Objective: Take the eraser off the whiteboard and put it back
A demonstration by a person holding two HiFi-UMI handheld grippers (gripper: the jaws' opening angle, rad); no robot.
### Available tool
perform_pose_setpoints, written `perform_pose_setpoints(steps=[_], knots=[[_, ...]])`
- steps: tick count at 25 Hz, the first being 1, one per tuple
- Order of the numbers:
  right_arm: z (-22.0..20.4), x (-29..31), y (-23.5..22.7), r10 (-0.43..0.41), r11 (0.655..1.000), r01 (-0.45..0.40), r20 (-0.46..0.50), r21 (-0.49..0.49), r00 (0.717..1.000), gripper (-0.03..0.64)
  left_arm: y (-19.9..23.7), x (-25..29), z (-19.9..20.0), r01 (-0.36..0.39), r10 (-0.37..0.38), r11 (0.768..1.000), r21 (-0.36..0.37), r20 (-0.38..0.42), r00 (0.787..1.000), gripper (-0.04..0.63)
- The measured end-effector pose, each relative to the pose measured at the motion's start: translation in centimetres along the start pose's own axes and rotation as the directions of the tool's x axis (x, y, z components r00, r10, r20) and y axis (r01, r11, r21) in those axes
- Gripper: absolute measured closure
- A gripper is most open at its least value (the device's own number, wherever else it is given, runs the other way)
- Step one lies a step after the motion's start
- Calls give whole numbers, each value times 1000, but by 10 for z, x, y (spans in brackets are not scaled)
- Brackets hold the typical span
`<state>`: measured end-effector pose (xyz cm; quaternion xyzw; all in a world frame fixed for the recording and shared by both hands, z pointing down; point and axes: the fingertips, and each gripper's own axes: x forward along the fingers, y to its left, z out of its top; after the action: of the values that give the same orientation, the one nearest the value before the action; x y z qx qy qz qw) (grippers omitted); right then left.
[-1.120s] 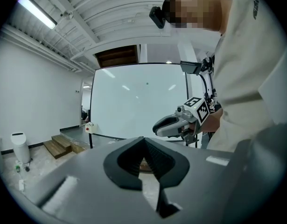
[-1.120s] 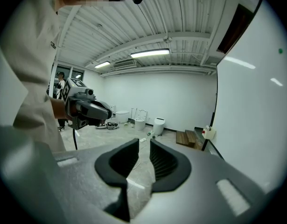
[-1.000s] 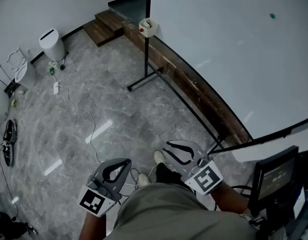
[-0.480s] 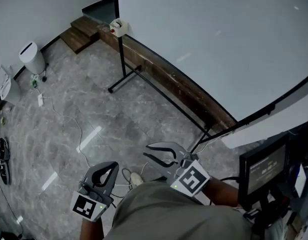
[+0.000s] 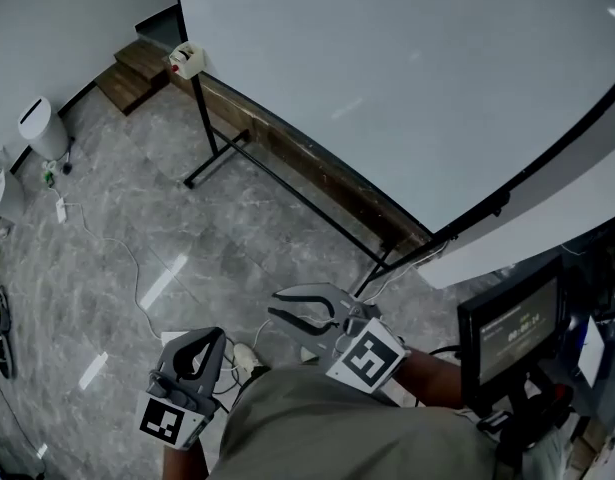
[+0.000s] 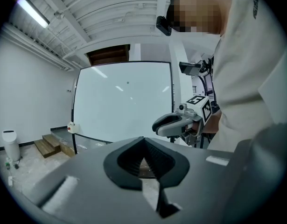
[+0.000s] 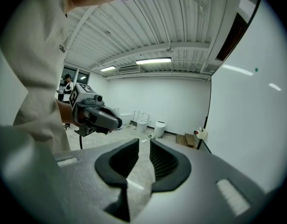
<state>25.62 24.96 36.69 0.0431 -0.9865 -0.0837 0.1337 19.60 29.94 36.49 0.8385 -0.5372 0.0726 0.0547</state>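
holds the left gripper (image 5: pixel 211 336) with jaws clenched on nothing and the right gripper (image 5: pixel 276 307) with jaws slightly parted, empty, both well apart from the whiteboard (image 5: pixel 407 78) with a white-and-red block (image 5: pixel 187 60), probably the eraser, at its far left edge; seems not yet started.

The floor (image 5: pixel 237 228) and whiteboard (image 5: pixel 387 88) are looked down on steeply from head height, with the left gripper (image 5: pixel 212 336) and right gripper (image 5: pixel 277 304) caught close at the bottom edge. The whiteboard is faced from low along the left jaws, the far wall (image 7: pixel 152 104) along the right. Whiteboard, steps (image 5: pixel 127 68) and bin (image 5: pixel 39 126) are shared by all views.
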Motion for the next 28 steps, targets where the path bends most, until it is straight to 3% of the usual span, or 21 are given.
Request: perform_pose_setpoints(steps=[8, 11, 14, 21, 28], knots=[[-24, -60, 3, 51, 999, -50, 18, -9, 999, 552, -62, 15, -3, -71, 71, 997, -5, -15, 997, 589], [-37, -75, 8, 61, 998, -61, -25, -20, 998, 552, -78, 14, -11, -83, 83, 996, -29, -21, 996, 589], [-42, -86, 15, 48, 999, -49, -48, -20, 998, 552, -88, 10, -17, -70, 69, 997, -32, -36, 997, 589], [-27, -84, 42, -27, 999, 26, -58, -25, 998, 552, -92, -14, -8, -2, 2, 1000, 2, 22, 1000, 589], [-5, -67, 59, -33, 999, 33, -64, -5, 997, 552, -78, -37, 5, 21, -21, 1000, 15, 22, 1000, 589]])
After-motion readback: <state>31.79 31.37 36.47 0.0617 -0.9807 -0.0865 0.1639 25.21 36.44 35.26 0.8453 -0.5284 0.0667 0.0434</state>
